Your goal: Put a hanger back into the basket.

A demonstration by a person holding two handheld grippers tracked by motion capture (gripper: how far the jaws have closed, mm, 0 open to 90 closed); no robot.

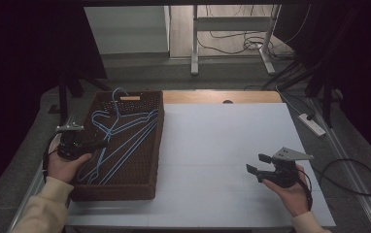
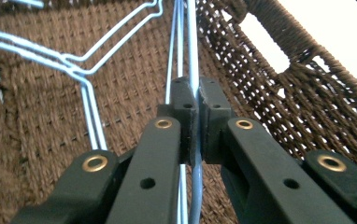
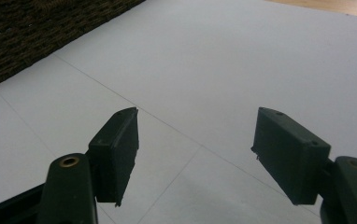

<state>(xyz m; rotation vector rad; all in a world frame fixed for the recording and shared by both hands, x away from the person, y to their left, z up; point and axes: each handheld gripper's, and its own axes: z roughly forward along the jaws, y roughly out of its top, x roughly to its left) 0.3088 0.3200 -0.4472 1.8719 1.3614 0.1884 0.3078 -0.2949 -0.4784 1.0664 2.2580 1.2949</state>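
Note:
A brown woven basket (image 1: 154,145) at the table's left holds several light-blue wire hangers (image 1: 125,131). My left gripper (image 1: 101,143) reaches into the basket from its left side. In the left gripper view its pads are pressed together on the wire of one blue hanger (image 2: 193,56), so the left gripper (image 2: 197,100) is shut on that hanger, with the basket wall (image 2: 270,88) just to its right. My right gripper (image 1: 257,165) hovers over the white table at the right, jaws wide apart. Nothing lies between them in the right gripper view (image 3: 195,140).
The white table top (image 1: 222,141) stretches from the basket to the right edge. A wooden strip (image 1: 251,97) runs along its far edge. On the floor to the right lie a power strip (image 1: 312,124) and cables (image 1: 353,177). Desk legs (image 1: 194,43) stand behind.

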